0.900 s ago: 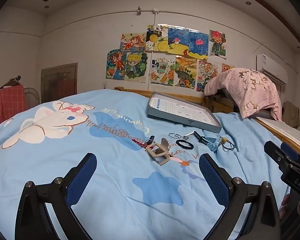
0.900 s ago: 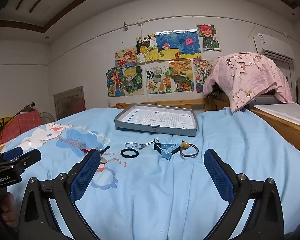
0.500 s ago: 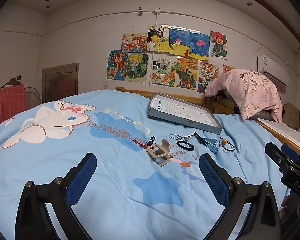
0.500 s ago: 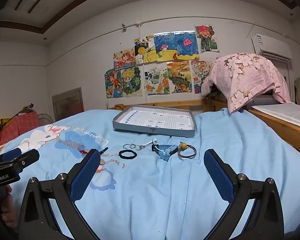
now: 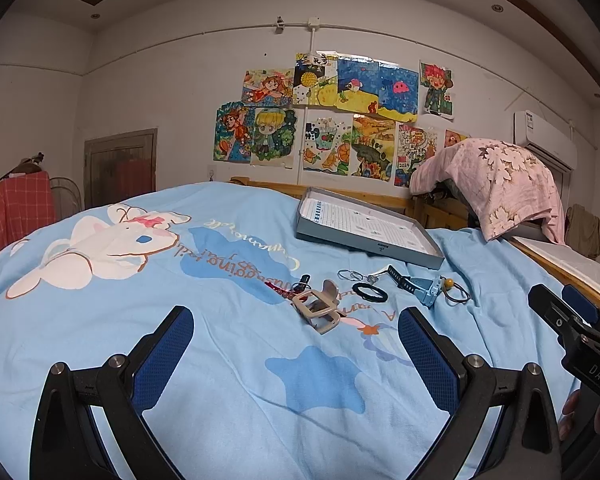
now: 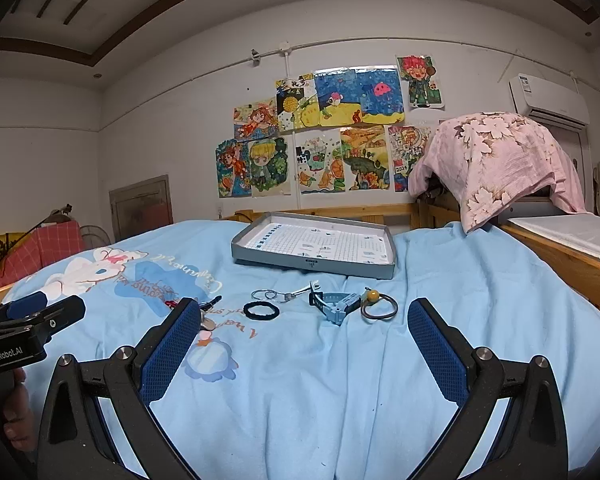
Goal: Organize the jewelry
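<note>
Your left gripper (image 5: 296,344) gapes wide, empty, above the blue quilt (image 5: 220,360). Beige hair clip (image 5: 318,308) lies just beyond it. Rightward: black hair tie (image 6: 261,310), grey-blue watch (image 6: 334,305), beaded ring (yellow bead) (image 6: 378,305); grey tray (image 6: 314,262) farther back. Your right gripper (image 6: 304,344) also gapes wide, empty.

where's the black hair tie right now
The black hair tie lies flat on the blue bedspread, centre of the right wrist view, just left of the blue watch and in front of the grey tray.
</note>
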